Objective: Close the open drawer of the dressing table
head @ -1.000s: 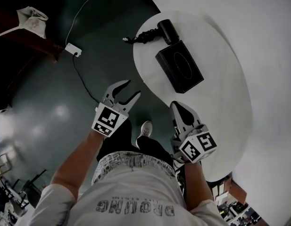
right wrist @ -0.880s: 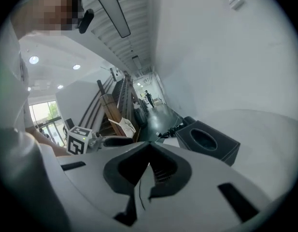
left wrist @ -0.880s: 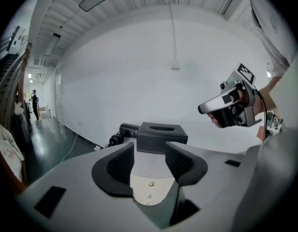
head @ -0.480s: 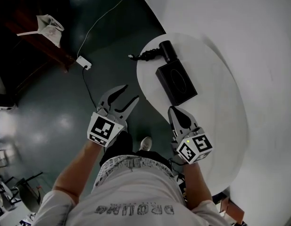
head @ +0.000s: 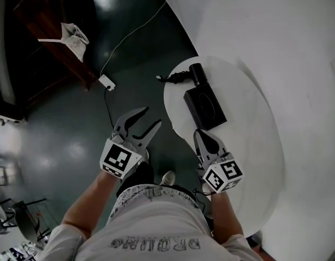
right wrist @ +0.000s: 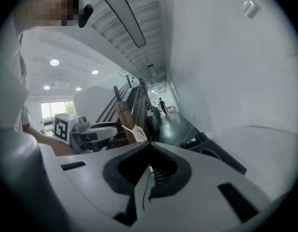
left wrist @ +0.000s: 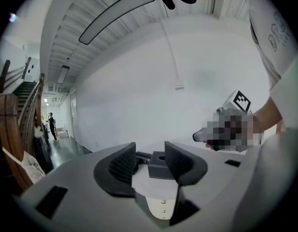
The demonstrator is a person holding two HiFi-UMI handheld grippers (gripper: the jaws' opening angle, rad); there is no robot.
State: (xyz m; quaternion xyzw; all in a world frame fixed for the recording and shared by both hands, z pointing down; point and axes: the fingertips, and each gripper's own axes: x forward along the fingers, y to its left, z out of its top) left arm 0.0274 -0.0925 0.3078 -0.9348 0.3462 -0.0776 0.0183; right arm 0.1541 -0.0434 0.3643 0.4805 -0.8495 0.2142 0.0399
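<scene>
Dark glossy floor [head: 58, 145], white cable [head: 129, 37] upper centre, white rounded dressing table [head: 248, 145] centre-right, drawer not visible from above, black box [head: 205, 109] on top, left gripper [head: 151, 117] lower centre over floor, jaws spread, nothing held, right gripper [head: 200, 134] at table edge, jaws pressed together.

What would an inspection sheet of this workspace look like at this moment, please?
Surface: white rounded tabletop, mostly bare.
Job's things: no open drawer seen in any view.
Clutter: black box on the tabletop; black handheld device just beyond it.
Grippers: left gripper open, empty, over the floor; right gripper shut, empty, at the tabletop's edge.
Cables: black cord from the device, at the tabletop's edge; white cable across the floor to a white plug block.
Surroundings: dark glossy floor; dark wooden structure with a pale crumpled item at it.
</scene>
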